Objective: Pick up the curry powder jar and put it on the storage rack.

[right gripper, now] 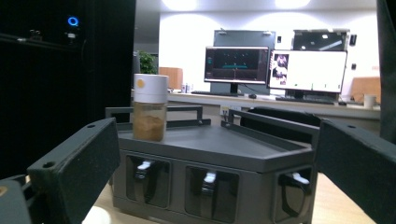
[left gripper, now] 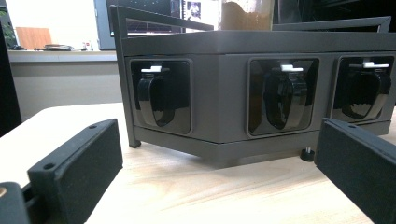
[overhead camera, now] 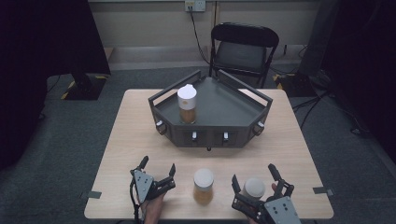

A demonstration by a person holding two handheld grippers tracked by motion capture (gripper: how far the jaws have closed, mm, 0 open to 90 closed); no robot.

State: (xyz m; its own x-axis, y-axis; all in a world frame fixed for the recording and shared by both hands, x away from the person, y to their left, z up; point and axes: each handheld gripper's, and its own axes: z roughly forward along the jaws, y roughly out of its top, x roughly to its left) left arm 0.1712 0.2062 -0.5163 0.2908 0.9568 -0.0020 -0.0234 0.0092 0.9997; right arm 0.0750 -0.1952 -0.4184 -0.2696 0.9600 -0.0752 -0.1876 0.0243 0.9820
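Observation:
A dark grey tray [overhead camera: 233,105] with side rails stands mid-table, with latches along its front face [left gripper: 219,93]. On its left part stands a jar of brown powder with a white lid [overhead camera: 187,103], which the right gripper view also catches [right gripper: 150,107]. Two similar jars stand near the front edge: one in the middle [overhead camera: 203,185] and one to the right [overhead camera: 254,187]. My right gripper [overhead camera: 253,175] is open, its jaws on either side of the right jar without closing on it. To the left of the middle jar, my left gripper [overhead camera: 158,166] is open and holds nothing.
A black folding chair [overhead camera: 243,49] stands behind the table. Dark stands and cables lie on the floor at both sides. Bare tabletop [overhead camera: 135,135] runs between the tray and the front jars. Desks with monitors [right gripper: 275,70] show far off.

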